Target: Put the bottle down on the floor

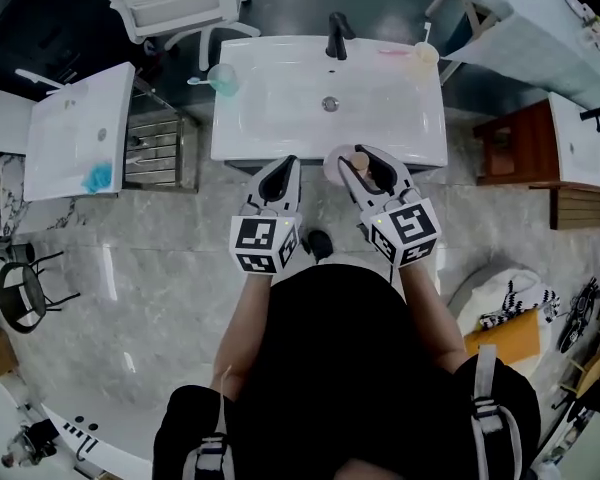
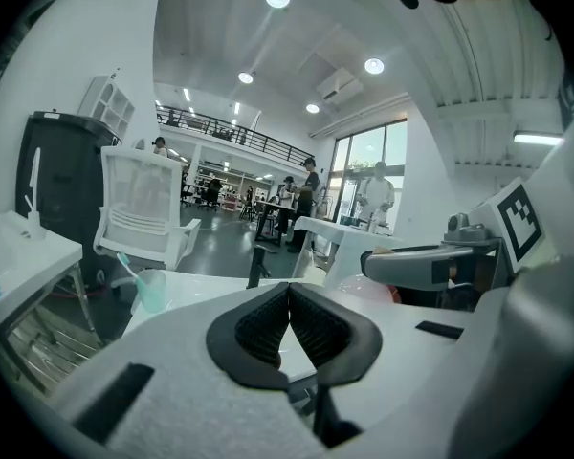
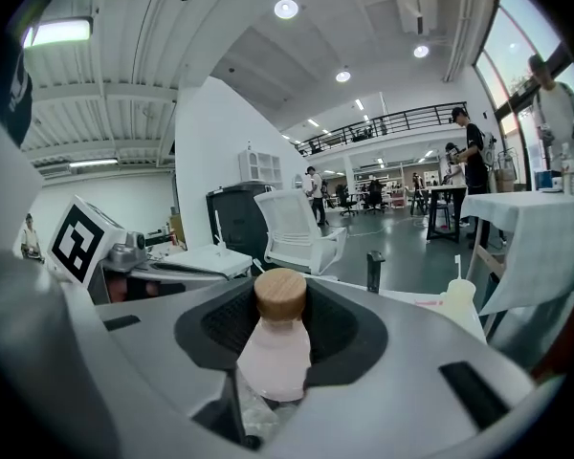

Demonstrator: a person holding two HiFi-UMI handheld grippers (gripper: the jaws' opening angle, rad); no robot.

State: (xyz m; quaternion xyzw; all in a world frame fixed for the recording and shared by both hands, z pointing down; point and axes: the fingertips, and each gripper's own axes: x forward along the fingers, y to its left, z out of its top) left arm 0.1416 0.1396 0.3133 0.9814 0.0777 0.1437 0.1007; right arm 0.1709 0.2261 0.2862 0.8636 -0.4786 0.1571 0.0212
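1. Right gripper (image 1: 361, 166): jaws clamped on pale pink bottle (image 3: 273, 357), wooden cap (image 3: 280, 295) up
2. Bottle held off the marble floor (image 1: 130, 288), at the white basin's (image 1: 270, 118) front edge
3. Left gripper (image 2: 289, 293): jaws closed together, nothing between them, just beside the right

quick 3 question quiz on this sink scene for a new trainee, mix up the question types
1. True or false: the left gripper is holding the bottle.
2. The bottle's cap looks like: A) black plastic B) light wood C) shiny metal
3. Short answer: what black fixture stands at the back centre of the white sink?

Key
1. False. The left gripper's jaws are together with nothing between them. The right gripper is shut on the bottle.
2. B
3. The faucet
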